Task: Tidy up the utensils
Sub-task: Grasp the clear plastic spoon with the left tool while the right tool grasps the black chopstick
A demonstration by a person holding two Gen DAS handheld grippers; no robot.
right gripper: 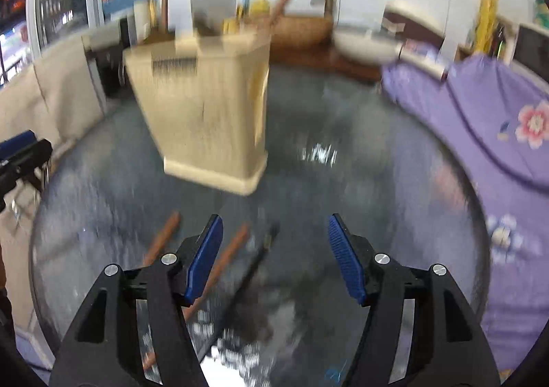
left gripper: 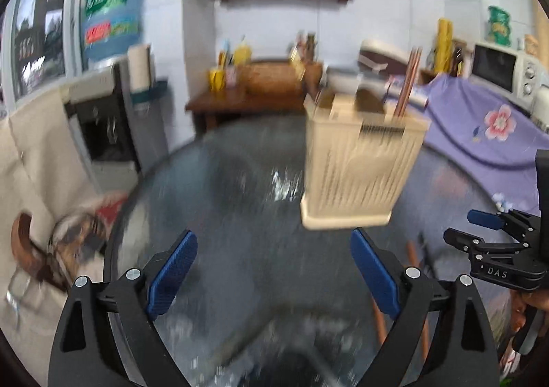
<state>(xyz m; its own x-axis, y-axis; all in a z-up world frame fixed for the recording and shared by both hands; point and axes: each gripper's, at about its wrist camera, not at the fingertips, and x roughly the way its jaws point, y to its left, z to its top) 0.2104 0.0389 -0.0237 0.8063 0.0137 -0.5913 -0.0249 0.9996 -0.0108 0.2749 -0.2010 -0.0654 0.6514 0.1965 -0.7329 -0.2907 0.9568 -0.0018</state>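
A cream slatted utensil holder (left gripper: 360, 163) (right gripper: 206, 112) stands on the round glass table (left gripper: 223, 181) (right gripper: 377, 163), with brown chopsticks (left gripper: 408, 81) sticking up out of it. My left gripper (left gripper: 272, 239) hovers open in front of the holder, and nothing is between its blue pads. My right gripper (right gripper: 274, 220) is open too, low over the glass. Two brown chopsticks (right gripper: 226, 256) and a dark thin utensil (right gripper: 257, 260) lie on the table just left of and under it, untouched. Each gripper shows at the edge of the other's view. The frames are blurred.
A purple flowered cloth (left gripper: 480, 126) (right gripper: 480, 112) covers the surface to the right, with a microwave (left gripper: 504, 67) behind it. A water dispenser (left gripper: 109, 119) stands at the left. A wooden side table (left gripper: 247, 95) with jars sits at the back wall.
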